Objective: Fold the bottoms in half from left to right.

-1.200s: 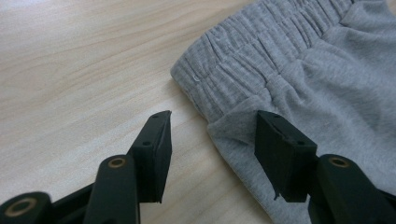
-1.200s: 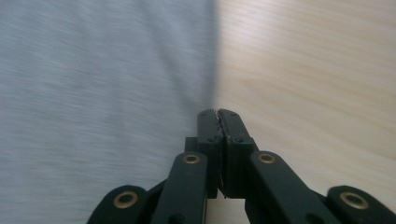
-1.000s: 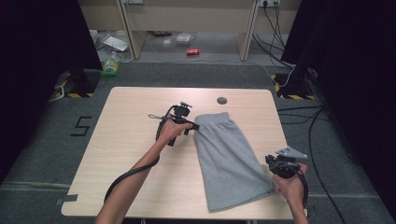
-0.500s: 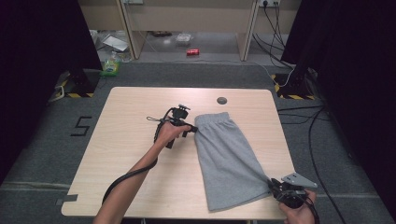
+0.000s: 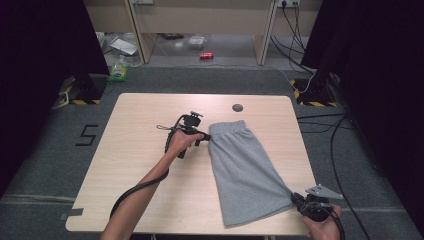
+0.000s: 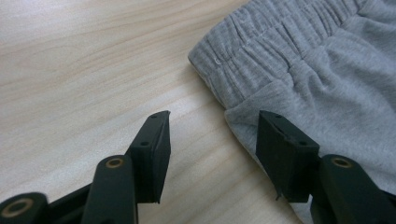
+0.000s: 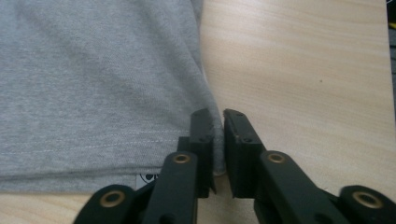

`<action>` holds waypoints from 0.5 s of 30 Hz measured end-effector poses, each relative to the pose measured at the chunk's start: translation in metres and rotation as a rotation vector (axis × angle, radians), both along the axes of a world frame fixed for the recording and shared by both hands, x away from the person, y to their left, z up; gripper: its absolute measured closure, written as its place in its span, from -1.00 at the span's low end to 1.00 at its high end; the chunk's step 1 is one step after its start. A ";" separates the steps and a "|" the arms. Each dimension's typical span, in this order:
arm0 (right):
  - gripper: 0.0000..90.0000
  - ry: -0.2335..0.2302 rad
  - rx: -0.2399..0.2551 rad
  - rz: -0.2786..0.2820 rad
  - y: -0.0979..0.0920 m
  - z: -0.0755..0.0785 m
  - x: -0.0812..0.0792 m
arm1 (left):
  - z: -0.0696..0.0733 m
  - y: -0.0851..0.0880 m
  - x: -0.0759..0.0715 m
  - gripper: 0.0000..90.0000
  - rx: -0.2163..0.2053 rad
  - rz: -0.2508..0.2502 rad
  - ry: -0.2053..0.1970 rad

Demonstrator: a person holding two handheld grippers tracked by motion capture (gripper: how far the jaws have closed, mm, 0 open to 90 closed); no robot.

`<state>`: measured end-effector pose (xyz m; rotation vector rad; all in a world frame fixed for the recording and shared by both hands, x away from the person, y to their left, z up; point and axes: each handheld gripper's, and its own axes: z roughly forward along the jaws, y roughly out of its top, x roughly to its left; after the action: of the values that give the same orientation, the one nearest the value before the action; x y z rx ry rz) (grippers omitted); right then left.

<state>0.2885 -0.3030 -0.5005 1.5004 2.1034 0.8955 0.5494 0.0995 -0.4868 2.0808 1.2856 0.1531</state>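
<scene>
Grey shorts [image 5: 245, 170] flat on wooden bench [image 5: 140, 130], waistband toward far edge, hem toward near edge. Right gripper [image 7: 217, 140] clenched on hem corner at near right of bench, cloth pinched between jaws, jaws just eased slightly wider. Left gripper [image 6: 212, 140] released, jaws apart, just beside waistband corner [image 6: 243, 70]; one jaw over shorts' side edge, other over bare wood.

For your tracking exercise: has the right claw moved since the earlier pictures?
Yes. The right claw, pinching the grey shorts, moved toward the table's near edge.
</scene>
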 end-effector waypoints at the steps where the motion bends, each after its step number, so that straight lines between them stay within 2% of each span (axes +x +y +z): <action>1: 0.64 -0.012 -0.022 -0.005 0.002 0.004 0.000 | 0.000 -0.001 0.000 0.00 -0.004 0.006 -0.001; 4: 0.43 -0.079 -0.056 -0.011 0.010 0.022 -0.003 | 0.001 -0.003 0.000 0.00 -0.019 0.013 -0.010; 7: 0.33 -0.129 -0.037 0.033 0.027 0.037 -0.008 | 0.000 -0.008 0.000 0.01 -0.018 0.012 -0.008; 10: 0.28 -0.134 -0.007 0.109 0.051 0.040 -0.010 | -0.003 -0.016 0.000 0.01 -0.010 0.009 -0.004; 13: 0.26 -0.116 0.008 0.169 0.069 0.035 -0.009 | -0.004 -0.023 0.001 0.03 -0.003 0.013 -0.006; 15: 0.24 -0.102 0.010 0.202 0.079 0.031 -0.008 | -0.006 -0.030 0.001 0.07 0.031 0.009 -0.018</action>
<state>0.2805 -0.2240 -0.4693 1.2346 2.2056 1.0319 0.5505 0.0694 -0.4929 2.0949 1.2896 0.1967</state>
